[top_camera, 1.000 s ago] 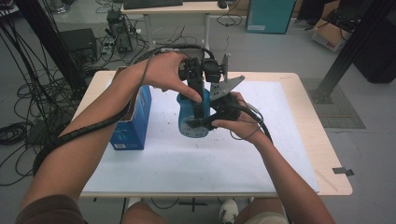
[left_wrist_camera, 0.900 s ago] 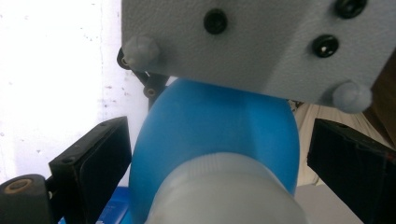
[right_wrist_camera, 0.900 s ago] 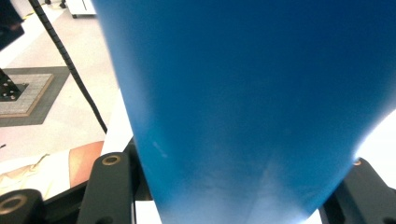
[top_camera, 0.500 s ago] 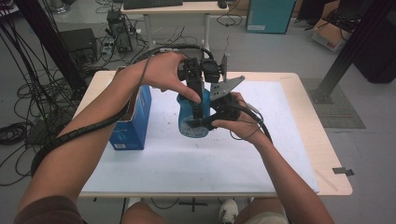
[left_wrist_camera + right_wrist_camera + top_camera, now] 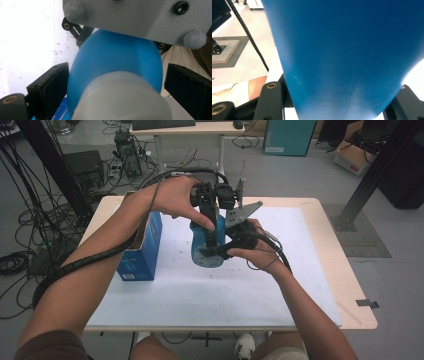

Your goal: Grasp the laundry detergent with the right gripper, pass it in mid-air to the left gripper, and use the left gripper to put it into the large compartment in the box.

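blue bottle (image 5: 206,251) clamped in right gripper (image 5: 220,251), left gripper (image 5: 117,87) around its cap (image 5: 122,100)

We're in a lab or workshop here: cables (image 5: 30,227) sprawl over the grey floor, black frame posts (image 5: 377,170) rise, a cardboard box (image 5: 352,157) sits behind, a keyboard desk (image 5: 190,127) beyond the table (image 5: 320,205).

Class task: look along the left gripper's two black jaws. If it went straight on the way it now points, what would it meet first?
Probably the white ribbed cap of the blue bottle, which sits between the left gripper jaws, very near the camera. Whether the pads already touch the cap is unclear.
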